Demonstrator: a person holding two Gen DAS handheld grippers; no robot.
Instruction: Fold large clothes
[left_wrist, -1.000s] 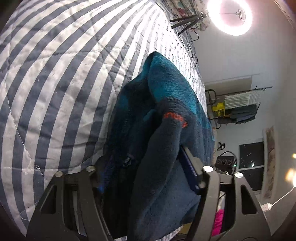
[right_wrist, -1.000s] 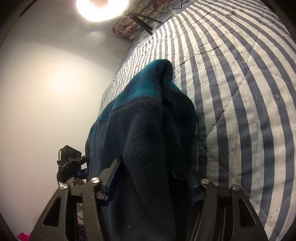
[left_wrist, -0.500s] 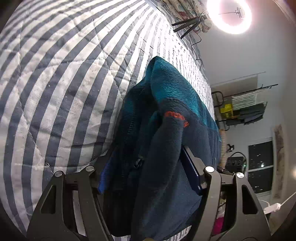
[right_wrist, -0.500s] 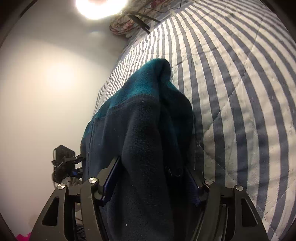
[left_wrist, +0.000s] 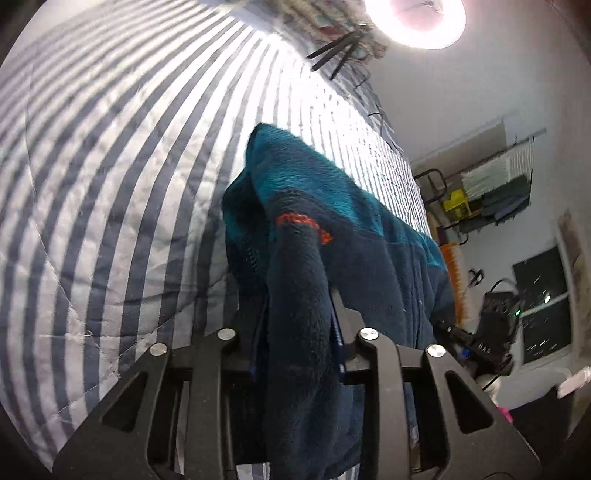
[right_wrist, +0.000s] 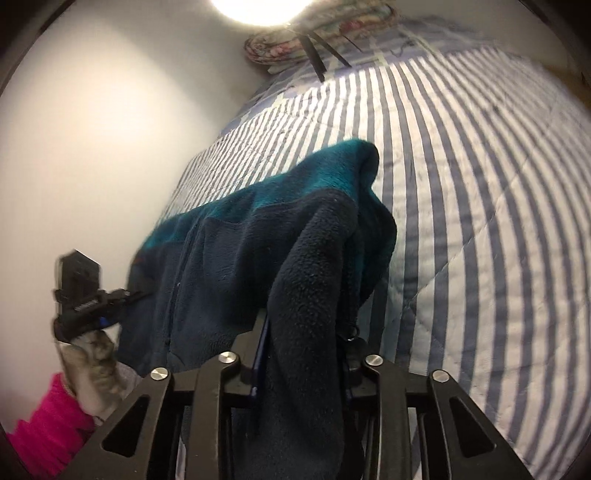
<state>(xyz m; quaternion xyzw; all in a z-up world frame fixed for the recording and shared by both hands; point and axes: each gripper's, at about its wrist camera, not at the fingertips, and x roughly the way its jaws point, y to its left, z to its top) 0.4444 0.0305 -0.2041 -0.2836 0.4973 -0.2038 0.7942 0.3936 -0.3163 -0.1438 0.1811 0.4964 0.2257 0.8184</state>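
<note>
Fleece jacket (left_wrist: 306, 295) pinched in both just-closed grippers (left_wrist: 299, 332) (right_wrist: 303, 339); only right view shows, seemingly, a gloved hand (right_wrist: 92, 354).

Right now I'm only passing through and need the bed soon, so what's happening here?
A person is folding a dark blue and teal fleece jacket on the striped quilt. The left claw and the right claw have each just closed on a bunched edge of the fleece, which is pinched between their fingers. The jacket hangs stretched between the two claws above the quilt, so the fold is under way, not finished.
</note>
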